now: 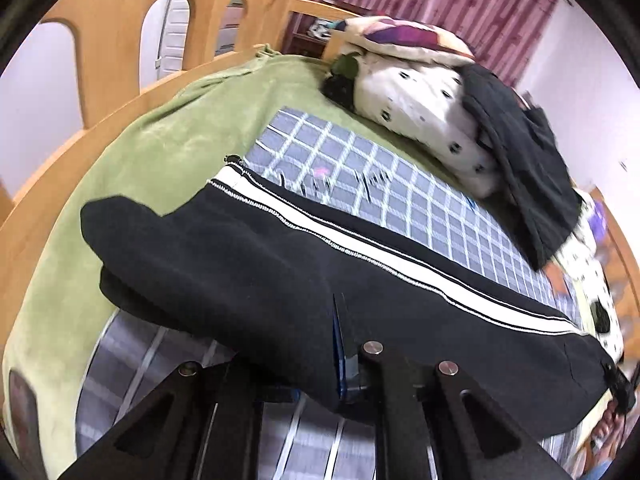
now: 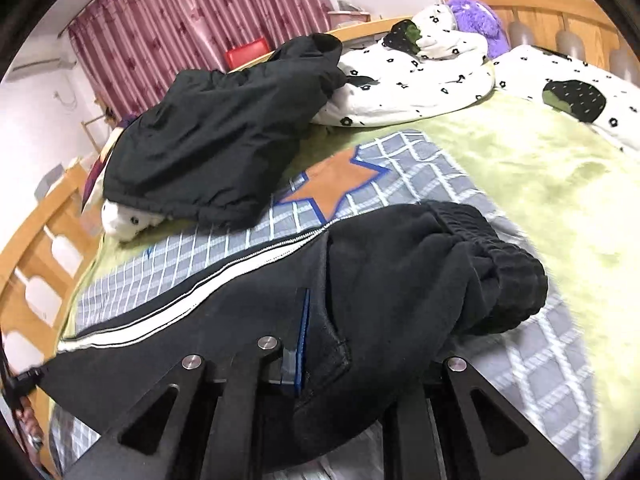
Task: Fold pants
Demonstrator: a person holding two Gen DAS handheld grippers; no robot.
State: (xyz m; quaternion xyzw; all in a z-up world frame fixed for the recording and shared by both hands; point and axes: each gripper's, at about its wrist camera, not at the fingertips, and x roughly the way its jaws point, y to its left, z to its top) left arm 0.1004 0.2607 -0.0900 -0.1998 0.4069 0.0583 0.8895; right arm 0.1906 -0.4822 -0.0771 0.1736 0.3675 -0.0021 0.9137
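Left wrist view: the left gripper (image 1: 340,344) has its jaws drawn together on a pinch of black cloth near the bottom of the picture; one blue pad shows against the fabric.
Right wrist view: the right gripper (image 2: 308,344) is likewise clamped on the cloth, a fold of it pressed against its blue pad.
Pants: the black pants (image 1: 280,264) hang between the two claws, across the near part of the bed, with a white side stripe (image 1: 360,246) running along the far edge.
Cuff end: an elastic-gathered end (image 2: 504,264) bunches to the right of the right claw, sagging onto the checked sheet.
Bed: a grey checked sheet (image 1: 400,196) with an orange star patch (image 2: 332,188) lies over a green blanket (image 1: 160,152), inside a wooden bed frame (image 1: 80,128).
Far side: a black jacket (image 2: 208,152) rests on a white spotted quilt (image 2: 420,84); a purple plush toy (image 2: 476,16) sits at the far right.
Progress: early, as I judge it; the pants are gripped at two points and lifted, and they look doubled leg on leg, though motion blur makes that uncertain.
Left to do: lay them flat on the sheet, fold them across their length, smooth them.
Writing: no brand or label can be read; dark marks and a pink spot on the sheet are too blurred to make out.
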